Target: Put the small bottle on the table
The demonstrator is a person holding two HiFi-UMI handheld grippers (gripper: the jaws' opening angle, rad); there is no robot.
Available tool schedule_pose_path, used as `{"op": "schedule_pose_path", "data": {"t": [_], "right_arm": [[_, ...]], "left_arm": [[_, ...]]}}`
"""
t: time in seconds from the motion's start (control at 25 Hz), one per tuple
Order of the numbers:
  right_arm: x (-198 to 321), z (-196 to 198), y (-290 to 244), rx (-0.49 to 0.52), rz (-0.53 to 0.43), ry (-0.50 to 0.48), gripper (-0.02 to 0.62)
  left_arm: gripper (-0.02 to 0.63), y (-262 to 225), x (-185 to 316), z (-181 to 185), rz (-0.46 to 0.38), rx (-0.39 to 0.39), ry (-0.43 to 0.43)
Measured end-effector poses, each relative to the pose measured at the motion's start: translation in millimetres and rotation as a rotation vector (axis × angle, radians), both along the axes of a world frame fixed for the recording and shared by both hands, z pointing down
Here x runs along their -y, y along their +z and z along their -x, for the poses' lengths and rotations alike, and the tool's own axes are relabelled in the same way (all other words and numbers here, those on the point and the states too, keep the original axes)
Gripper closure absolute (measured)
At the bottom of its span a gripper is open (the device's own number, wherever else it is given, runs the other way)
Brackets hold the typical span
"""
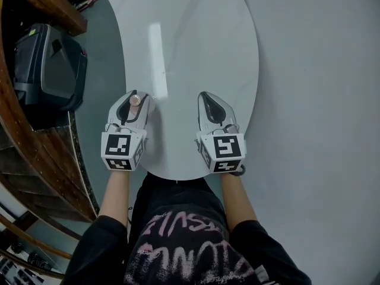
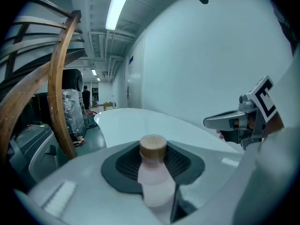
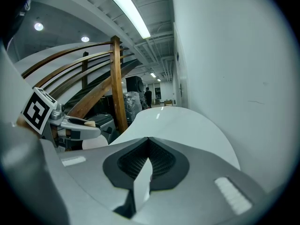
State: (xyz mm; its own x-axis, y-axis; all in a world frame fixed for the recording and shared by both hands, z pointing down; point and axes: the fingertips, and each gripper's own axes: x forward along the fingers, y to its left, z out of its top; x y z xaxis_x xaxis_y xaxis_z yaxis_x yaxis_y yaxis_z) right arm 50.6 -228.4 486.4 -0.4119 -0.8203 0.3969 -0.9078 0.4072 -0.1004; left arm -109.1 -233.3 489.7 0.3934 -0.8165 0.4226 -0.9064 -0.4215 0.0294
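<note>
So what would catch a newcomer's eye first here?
Most likely the small bottle, pale pink with a tan cap, clamped in the left gripper over the near left edge of the white oval table. Next, the right gripper beside it, shut with nothing in it, and the curved wooden railing off to the left.

- small bottle (image 2: pixel 157 186) was pale pink, its cap (image 2: pixel 153 146) tan.
- table (image 1: pixel 196 52) was white.
- left gripper (image 1: pixel 135 96) and right gripper (image 1: pixel 206 95) were grey, with black-and-white square markers.
</note>
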Motion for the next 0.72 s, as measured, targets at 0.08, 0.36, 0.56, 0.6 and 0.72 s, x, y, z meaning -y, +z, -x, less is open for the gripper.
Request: {"op": "schedule_pose_path", "data": {"t": [0.08,0.36,0.56,0.6,0.72], "right_arm": [[3,2,1,0.002,0.000,-0.001,0.583],[13,8,12,0.020,0.006,-0.001,0.583],[16,11,18,0.023,0.008,-0.001,0.581],[18,12,20,0.025,0.010,0.000,0.581],[21,18,25,0.028,0.018,-0.004,0.581]], "left_arm": [[0.475,1,2,0,-0.004,0.001,0.002],[0.475,11,11,-4,-0.005,-0.006,0.010],[0.475,16,14,-5,-0.003,-0.012,0.015],[0.475,17,15,-5,-0.005,-0.013,0.016],[0.475,20,18,-1,-0.009,-0.011,0.017]]}}
